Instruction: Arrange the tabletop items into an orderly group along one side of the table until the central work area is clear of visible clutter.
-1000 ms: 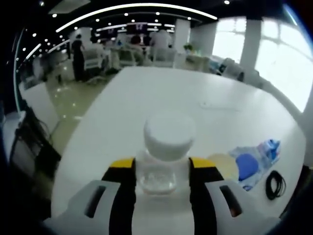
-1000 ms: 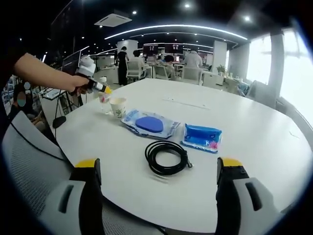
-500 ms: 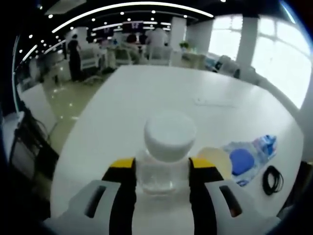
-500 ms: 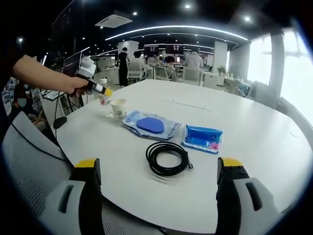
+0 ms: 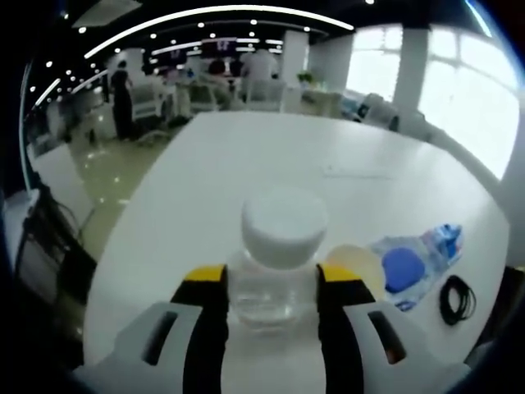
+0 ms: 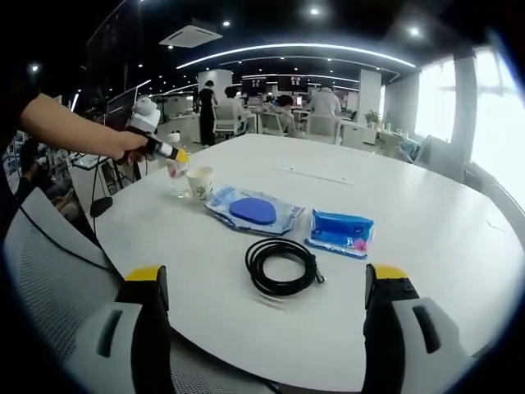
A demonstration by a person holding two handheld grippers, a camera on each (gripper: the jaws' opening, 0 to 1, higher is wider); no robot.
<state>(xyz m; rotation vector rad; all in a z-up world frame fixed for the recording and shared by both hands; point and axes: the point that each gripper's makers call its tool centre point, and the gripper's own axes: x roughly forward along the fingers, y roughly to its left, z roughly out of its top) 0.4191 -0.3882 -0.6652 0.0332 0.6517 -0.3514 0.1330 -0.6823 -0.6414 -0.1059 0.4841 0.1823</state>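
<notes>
L gripper (image 5: 271, 283) still clamps jar (image 5: 281, 258) | cup (image 5: 358, 263) beside | R unchanged

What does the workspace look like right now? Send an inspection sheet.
Surface: white table, broad bare areas.
Job's things: clear jar with white lid between the left tool's jaws; paper cup beside it; blue pad in clear wrap; blue wipes pack.
Clutter: thin flat strip farther across the table, kind unclear.
Grippers: left tool shut on the jar, held by a hand; right tool open, holding nothing, near the table edge.
Cables: coiled black cable in front of the right tool.
Surroundings: office chairs, people standing far back, bright windows.
</notes>
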